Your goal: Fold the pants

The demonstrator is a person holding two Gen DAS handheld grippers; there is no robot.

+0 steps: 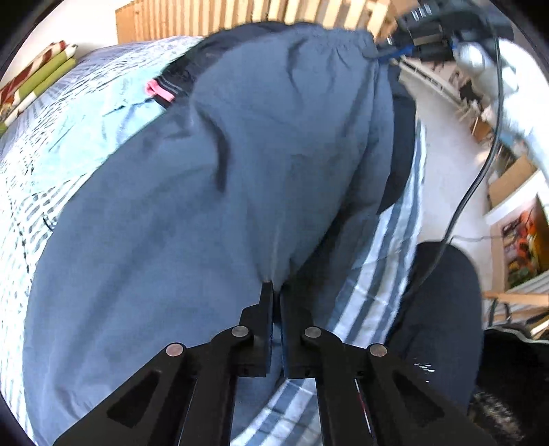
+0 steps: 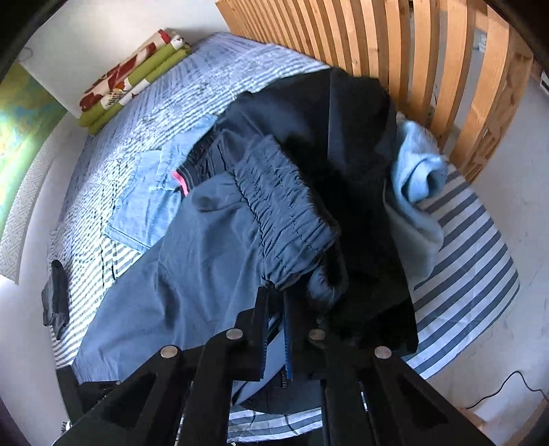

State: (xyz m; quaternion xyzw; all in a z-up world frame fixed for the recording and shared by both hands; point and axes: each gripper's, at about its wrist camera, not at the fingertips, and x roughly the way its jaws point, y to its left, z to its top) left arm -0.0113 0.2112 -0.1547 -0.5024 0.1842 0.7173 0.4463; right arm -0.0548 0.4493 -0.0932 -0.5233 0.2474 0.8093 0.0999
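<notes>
Grey-blue pants lie spread over a striped bed and fill most of the left wrist view. My left gripper is shut on a pinch of their fabric near the bed's edge. In the right wrist view the pants run down to the left, with their gathered elastic waistband raised in the middle. My right gripper is shut on the lower end of that waistband. My right gripper's body also shows at the top right of the left wrist view.
A dark garment and a light blue fleece piece lie beside the waistband. A light denim shirt lies under the pants. Folded green and red cloth rests at the bed's far corner. A wooden slatted frame stands behind. A small dark cloth lies left.
</notes>
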